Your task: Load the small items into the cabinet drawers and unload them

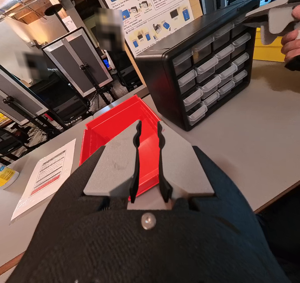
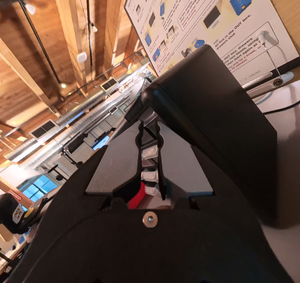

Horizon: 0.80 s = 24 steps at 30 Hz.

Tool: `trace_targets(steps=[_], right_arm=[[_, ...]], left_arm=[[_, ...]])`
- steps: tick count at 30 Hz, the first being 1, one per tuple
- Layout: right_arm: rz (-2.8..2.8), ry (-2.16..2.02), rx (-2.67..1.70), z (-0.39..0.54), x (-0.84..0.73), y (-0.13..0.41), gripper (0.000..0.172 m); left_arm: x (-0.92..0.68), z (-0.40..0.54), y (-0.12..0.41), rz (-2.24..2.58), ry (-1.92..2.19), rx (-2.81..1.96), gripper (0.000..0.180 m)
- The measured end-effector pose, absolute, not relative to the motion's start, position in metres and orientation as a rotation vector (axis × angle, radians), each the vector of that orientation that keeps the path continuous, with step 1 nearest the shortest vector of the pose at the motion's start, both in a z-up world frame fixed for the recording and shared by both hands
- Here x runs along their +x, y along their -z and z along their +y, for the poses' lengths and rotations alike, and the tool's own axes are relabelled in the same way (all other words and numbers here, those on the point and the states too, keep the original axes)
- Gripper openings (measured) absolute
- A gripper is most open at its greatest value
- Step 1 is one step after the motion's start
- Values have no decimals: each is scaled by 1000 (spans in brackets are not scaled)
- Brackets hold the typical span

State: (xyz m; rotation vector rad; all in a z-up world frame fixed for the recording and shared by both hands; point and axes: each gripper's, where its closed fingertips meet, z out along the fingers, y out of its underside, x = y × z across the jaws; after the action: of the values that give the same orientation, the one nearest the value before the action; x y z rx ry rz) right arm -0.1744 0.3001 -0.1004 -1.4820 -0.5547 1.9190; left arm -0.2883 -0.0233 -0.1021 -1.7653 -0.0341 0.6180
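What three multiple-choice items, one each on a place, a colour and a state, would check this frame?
1. Where does the left gripper hover?
A. over the bin
B. over the printed sheet
C. on top of the cabinet

2. What colour is the bin?
A. blue
B. red
C. yellow

3. How do the left gripper's fingers stand?
A. clamped on a drawer
B. apart with nothing between
C. closed on a screw

Key: 1 A, the bin's floor shows between its fingers; 2 B, the walls are plainly red; 3 B, only bare bin floor fills the gap, well away from the drawer cabinet.

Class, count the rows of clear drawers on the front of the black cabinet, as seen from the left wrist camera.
4 rows on the black cabinet, stacked top to bottom; the right gripper covers the top row's far end.
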Motion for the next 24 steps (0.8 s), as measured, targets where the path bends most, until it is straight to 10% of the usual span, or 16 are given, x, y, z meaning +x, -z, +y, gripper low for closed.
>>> trace_targets(steps=[24], right_arm=[[-719,-1864,-1450,242,-96,100,7]], left_arm=[[-283,-25,97,-20,-632,-1752,16]])
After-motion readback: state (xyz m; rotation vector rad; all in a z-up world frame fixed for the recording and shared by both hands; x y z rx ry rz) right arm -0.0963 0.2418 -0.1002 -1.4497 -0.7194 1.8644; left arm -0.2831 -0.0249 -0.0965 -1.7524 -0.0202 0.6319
